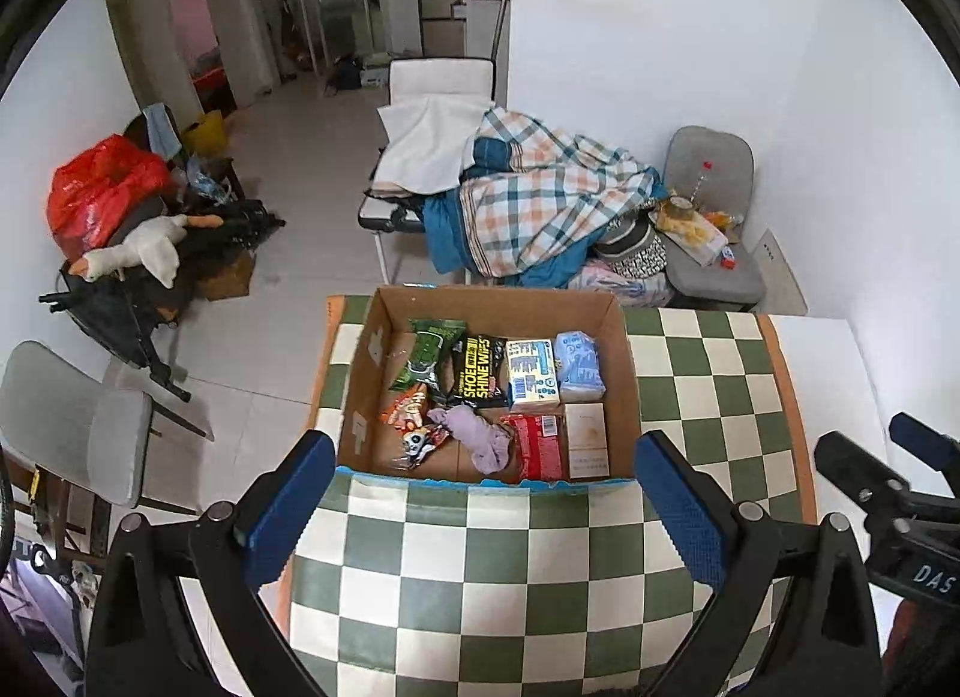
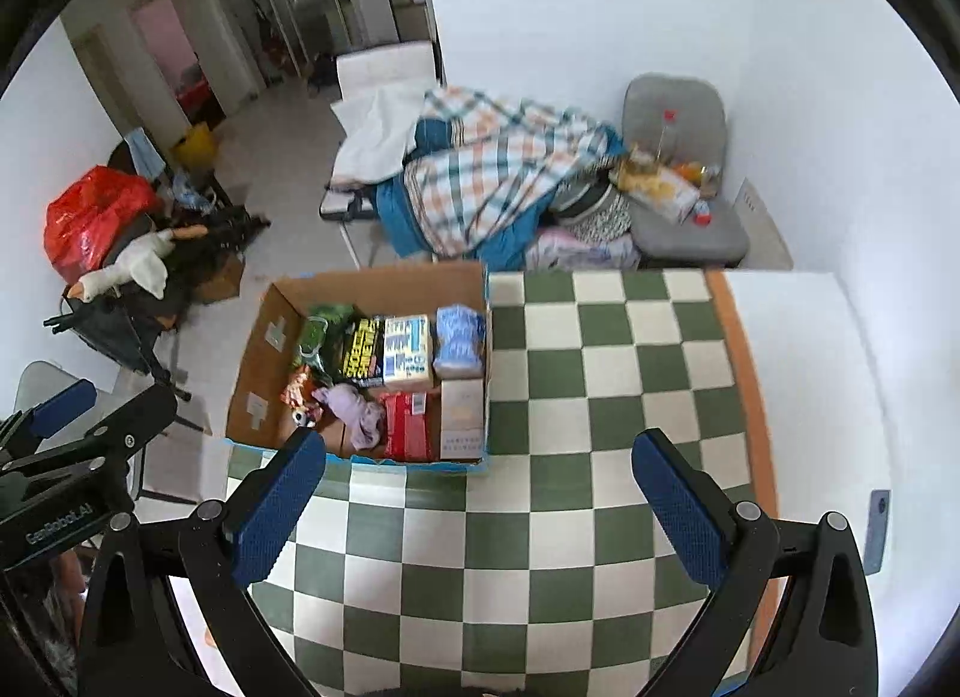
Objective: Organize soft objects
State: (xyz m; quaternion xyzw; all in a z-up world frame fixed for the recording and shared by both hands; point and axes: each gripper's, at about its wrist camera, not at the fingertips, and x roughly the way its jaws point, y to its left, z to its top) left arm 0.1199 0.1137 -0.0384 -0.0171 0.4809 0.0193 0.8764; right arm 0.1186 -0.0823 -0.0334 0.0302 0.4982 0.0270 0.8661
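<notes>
An open cardboard box [image 1: 360, 397] [image 2: 258, 373] stands on the green-and-white checkered tablecloth [image 1: 480, 565] [image 2: 570, 397]. It holds soft packs: a black shoe-wipes pack [image 1: 477, 376], a green pack [image 1: 426, 355], a yellow-and-blue pack [image 1: 531, 379], a light blue tissue pack [image 1: 577, 364] [image 2: 459, 337], a red pack [image 1: 540, 448], a lilac cloth [image 1: 480, 434] [image 2: 354, 409] and a beige box [image 1: 587, 439]. My left gripper [image 1: 486, 508] is open and empty, above the box's near edge. My right gripper [image 2: 480, 502] is open and empty, over the cloth right of the box.
The table's far edge [image 1: 780, 313] meets a white wall. Beyond it stand a grey chair [image 1: 711, 205] with clutter and a cot with a plaid blanket [image 1: 540, 199]. A grey chair [image 1: 72, 421] stands left of the table. A grey card [image 2: 878, 529] lies at the table's right edge.
</notes>
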